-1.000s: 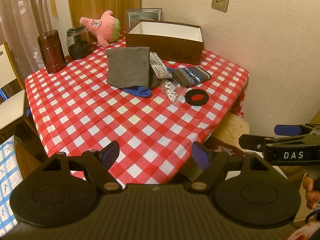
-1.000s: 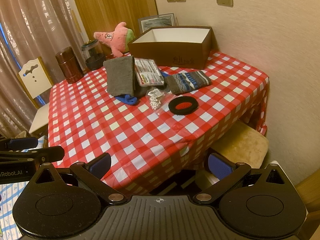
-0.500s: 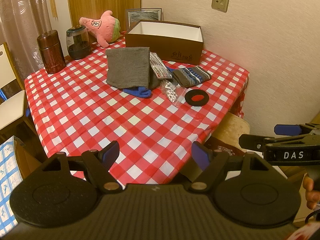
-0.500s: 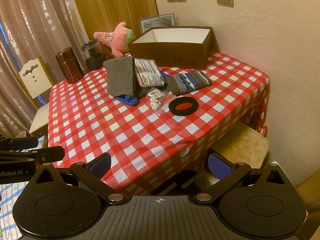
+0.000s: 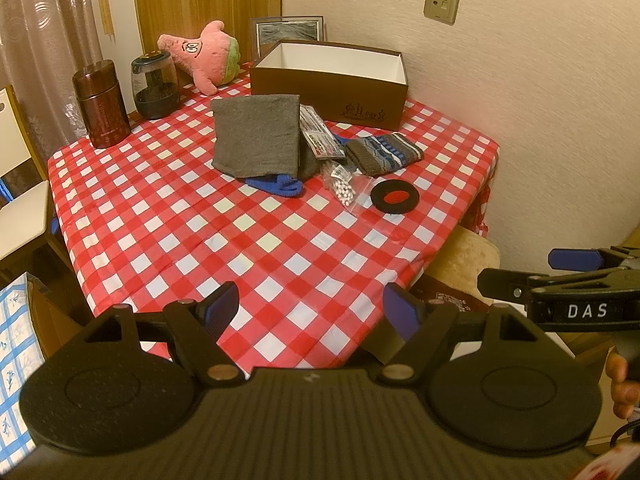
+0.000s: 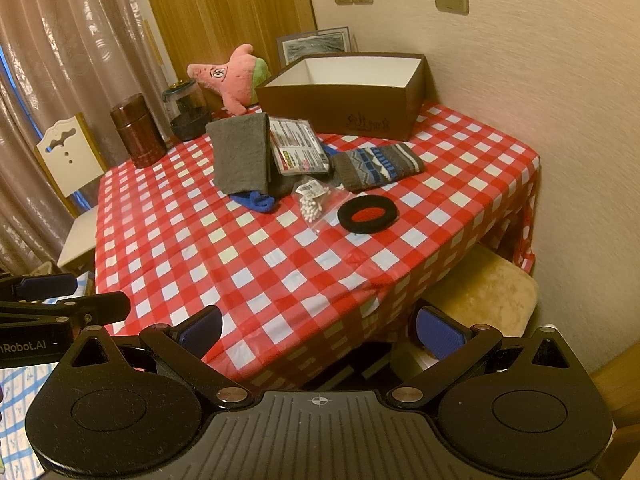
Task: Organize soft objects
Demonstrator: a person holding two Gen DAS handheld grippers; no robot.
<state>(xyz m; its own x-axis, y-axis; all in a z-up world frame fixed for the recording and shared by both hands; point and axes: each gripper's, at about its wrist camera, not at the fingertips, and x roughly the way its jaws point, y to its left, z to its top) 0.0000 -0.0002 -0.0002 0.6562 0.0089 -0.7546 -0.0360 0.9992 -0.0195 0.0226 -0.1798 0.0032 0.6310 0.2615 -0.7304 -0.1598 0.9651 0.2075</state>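
Note:
On the red checked table [image 5: 224, 236] [image 6: 208, 256] lies a folded grey cloth [image 5: 256, 140] [image 6: 240, 152] over a blue sock [image 5: 276, 184] [image 6: 254, 201]. A patterned knitted sock [image 5: 386, 153] [image 6: 378, 166] lies to its right. A pink plush star [image 5: 200, 54] [image 6: 230, 76] rests at the back beside an open brown box [image 5: 332, 80] [image 6: 352, 96]. My left gripper [image 5: 314, 312] hangs open over the table's near edge. My right gripper [image 6: 320, 326] is open too, off the near corner, holding nothing.
A printed packet [image 5: 320, 136], a bag of cotton swabs [image 5: 344, 190] and a black-and-red disc [image 5: 394, 197] lie among the soft items. Two jars [image 5: 102, 104] [image 5: 154, 88] stand at the back left. A cushioned stool [image 6: 480, 292] sits under the right edge; a white chair [image 6: 68, 160] stands left.

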